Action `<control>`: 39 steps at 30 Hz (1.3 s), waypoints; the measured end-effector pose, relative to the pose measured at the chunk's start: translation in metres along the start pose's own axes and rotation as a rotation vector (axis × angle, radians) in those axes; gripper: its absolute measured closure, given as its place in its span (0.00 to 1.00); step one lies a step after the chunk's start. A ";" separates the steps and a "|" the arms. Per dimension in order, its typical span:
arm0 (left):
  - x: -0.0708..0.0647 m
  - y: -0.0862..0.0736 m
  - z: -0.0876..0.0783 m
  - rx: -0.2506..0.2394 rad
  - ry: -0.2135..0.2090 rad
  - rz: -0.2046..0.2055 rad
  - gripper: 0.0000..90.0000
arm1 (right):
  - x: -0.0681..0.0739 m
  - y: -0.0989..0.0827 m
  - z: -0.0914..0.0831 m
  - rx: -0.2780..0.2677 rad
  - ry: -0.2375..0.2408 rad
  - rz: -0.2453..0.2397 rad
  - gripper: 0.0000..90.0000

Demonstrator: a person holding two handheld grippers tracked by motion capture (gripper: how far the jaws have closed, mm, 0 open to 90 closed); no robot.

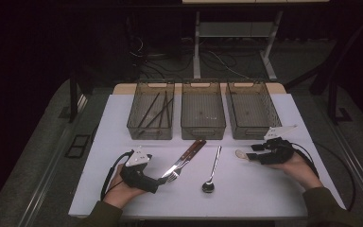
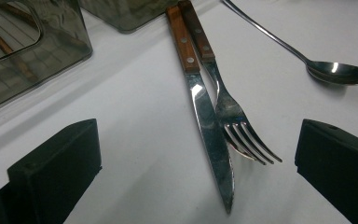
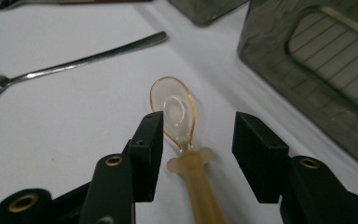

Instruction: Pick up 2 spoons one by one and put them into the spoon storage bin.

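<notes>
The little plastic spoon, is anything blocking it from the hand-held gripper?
Nothing visible. The plastic spoon lies on the white table between the open jaws of the right hand-held gripper, and its handle runs back between them.

Small translucent amber plastic spoon (image 3: 175, 112), lying flat on the white table (image 1: 283, 189) near the right edge, just in front of the rightmost tray. Shallow oval bowl facing up, glossy, pointing left toward the steel spoon. Thicker, paler matte handle with a flared collar where it meets the bowl's thin neck. Handle running back between the open right tongs (image 3: 198, 140), neck and collar in the gap, neither pad touching it.
</notes>
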State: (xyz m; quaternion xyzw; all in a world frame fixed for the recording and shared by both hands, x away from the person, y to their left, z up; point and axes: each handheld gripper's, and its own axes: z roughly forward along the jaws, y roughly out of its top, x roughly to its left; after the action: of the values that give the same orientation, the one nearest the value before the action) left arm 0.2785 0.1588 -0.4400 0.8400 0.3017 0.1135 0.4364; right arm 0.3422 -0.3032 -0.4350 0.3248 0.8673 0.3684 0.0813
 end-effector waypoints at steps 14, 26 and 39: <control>0.000 -0.001 -0.001 -0.001 0.001 -0.005 0.00 | 0.002 0.007 0.015 0.105 0.005 -0.060 0.59; 0.000 0.000 -0.001 0.002 0.000 0.002 0.00 | 0.002 0.002 0.014 0.127 0.006 -0.115 0.64; 0.000 -0.001 -0.001 0.003 -0.001 0.003 0.00 | 0.008 0.001 0.013 0.124 0.001 -0.135 0.73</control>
State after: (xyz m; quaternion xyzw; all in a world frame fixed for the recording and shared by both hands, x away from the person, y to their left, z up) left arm 0.2781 0.1595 -0.4401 0.8412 0.3003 0.1133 0.4351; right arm 0.3419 -0.2899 -0.4426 0.2699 0.9083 0.3080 0.0852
